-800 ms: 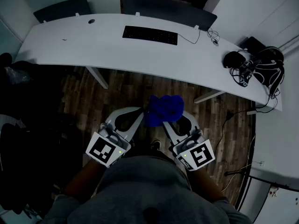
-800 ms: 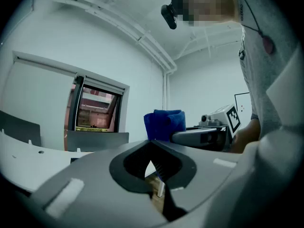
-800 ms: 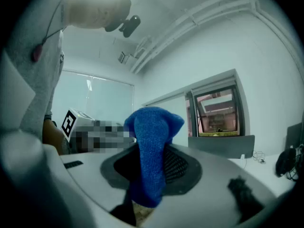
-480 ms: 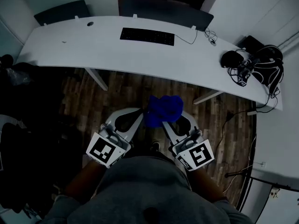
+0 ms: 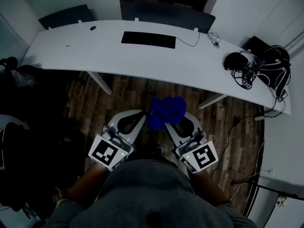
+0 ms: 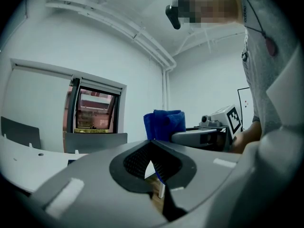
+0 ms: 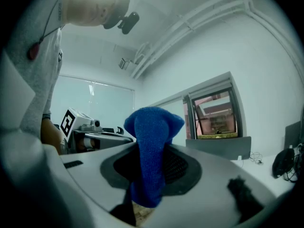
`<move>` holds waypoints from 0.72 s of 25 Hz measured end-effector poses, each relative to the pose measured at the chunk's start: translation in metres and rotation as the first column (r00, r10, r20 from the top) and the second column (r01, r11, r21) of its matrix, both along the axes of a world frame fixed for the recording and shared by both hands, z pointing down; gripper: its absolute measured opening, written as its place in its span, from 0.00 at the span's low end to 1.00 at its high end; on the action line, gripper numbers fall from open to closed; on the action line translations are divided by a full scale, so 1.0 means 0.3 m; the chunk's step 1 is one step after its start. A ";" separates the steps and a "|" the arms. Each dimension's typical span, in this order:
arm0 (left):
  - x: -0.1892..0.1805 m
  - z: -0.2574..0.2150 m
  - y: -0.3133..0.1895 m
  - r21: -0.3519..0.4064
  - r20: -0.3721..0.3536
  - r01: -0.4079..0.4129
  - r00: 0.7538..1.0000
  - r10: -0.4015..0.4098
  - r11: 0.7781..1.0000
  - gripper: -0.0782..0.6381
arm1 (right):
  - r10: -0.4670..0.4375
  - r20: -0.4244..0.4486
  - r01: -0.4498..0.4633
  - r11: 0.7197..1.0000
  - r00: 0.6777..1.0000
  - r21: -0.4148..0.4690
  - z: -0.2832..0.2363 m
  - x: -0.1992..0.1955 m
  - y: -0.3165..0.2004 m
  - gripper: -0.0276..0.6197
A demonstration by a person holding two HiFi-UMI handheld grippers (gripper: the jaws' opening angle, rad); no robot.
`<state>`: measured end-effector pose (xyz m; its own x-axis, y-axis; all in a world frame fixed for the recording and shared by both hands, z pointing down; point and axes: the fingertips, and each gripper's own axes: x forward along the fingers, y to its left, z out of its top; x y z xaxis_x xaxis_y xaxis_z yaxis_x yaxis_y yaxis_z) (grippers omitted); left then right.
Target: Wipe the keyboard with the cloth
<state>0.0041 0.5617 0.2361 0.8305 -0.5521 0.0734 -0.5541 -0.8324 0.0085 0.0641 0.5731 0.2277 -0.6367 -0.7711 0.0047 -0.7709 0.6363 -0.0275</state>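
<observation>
1. Near the far edge of the white desk point(image 5: 95, 49), about midway along it, lies the black keyboard point(image 5: 148, 39), with a thin cable running off its right end.
2. Well short of the desk's near edge, over the wooden floor point(image 5: 123, 93), the blue cloth point(image 5: 166, 109) is held up in a bunch, well apart from the keyboard.
3. The right gripper point(image 7: 151, 148) is clenched on the cloth: its own view shows the blue fabric pinched between the two jaws, a fold standing up above them and a little hanging out below.
4. The left gripper point(image 6: 152, 141) is closed with nothing in it; the jaw tips meet, and only a sliver of floor shows through the hollow behind them. It sits just beside the cloth, on its left.
5. At the desk's right end lies a dark tangle point(image 5: 261, 70), possibly headphones and cables; the dim light leaves it uncertain.
6. Beyond the far edge stand dark chair backs point(image 5: 166, 12).
</observation>
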 end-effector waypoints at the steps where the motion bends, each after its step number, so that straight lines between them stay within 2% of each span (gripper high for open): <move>1: 0.009 -0.001 0.001 0.005 0.004 0.006 1.000 -0.006 1.000 0.12 | -0.004 0.001 0.004 1.000 1.000 0.002 0.001 0.011 0.000 0.23; 8: 0.040 0.023 0.002 -0.016 0.005 0.028 1.000 -0.028 0.999 0.12 | -0.026 0.004 0.026 1.000 1.000 -0.006 0.021 0.042 -0.019 0.23; 14: 0.000 0.052 -0.085 -0.011 -0.003 0.025 1.000 -0.025 1.000 0.12 | -0.029 -0.013 0.029 1.000 0.999 -0.009 0.042 0.001 -0.098 0.23; 18: -0.047 0.062 -0.179 -0.046 -0.011 0.013 1.000 -0.013 0.999 0.12 | -0.015 -0.021 0.015 1.000 1.000 -0.015 0.050 -0.047 -0.194 0.23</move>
<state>-0.0100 0.5081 0.2545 0.8241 -0.5593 0.0898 -0.5647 -0.8236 0.0528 0.0501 0.5150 0.2426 -0.6478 -0.7613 0.0296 -0.7618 0.6474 -0.0207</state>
